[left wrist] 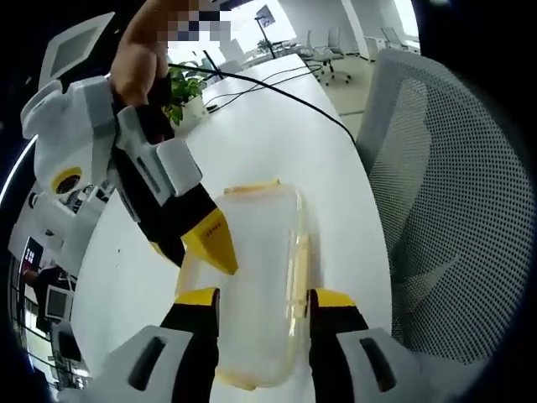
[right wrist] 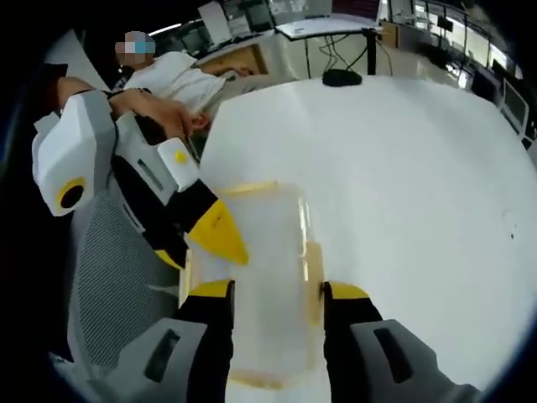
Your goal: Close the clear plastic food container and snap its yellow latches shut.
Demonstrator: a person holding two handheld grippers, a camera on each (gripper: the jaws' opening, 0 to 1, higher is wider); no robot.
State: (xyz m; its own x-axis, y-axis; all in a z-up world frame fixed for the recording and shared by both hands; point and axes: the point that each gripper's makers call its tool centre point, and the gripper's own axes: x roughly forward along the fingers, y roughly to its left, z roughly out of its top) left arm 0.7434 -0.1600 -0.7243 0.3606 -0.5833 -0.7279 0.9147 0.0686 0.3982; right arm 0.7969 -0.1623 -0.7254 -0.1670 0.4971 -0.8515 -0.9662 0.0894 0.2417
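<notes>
The clear plastic food container (left wrist: 260,260) lies lengthwise on the white table (left wrist: 277,126) with its lid on. Pale yellow latches (left wrist: 300,269) show along its right side and at both ends. My left gripper (left wrist: 263,300) is open, its yellow-tipped jaws on either side of the container's near end. The right gripper (left wrist: 214,243) comes in from the upper left, one yellow fingertip touching the container's left edge. In the right gripper view, the container (right wrist: 273,269) lies between the open jaws of my right gripper (right wrist: 277,292). The left gripper's yellow fingertip (right wrist: 220,235) rests at its left rim.
A grey mesh office chair (left wrist: 453,210) stands close against the table's right edge. A potted plant (left wrist: 186,88) and black cables (left wrist: 285,92) lie at the far end. The person's hand (right wrist: 159,113) holds the left gripper, with the mesh chair (right wrist: 109,277) below it.
</notes>
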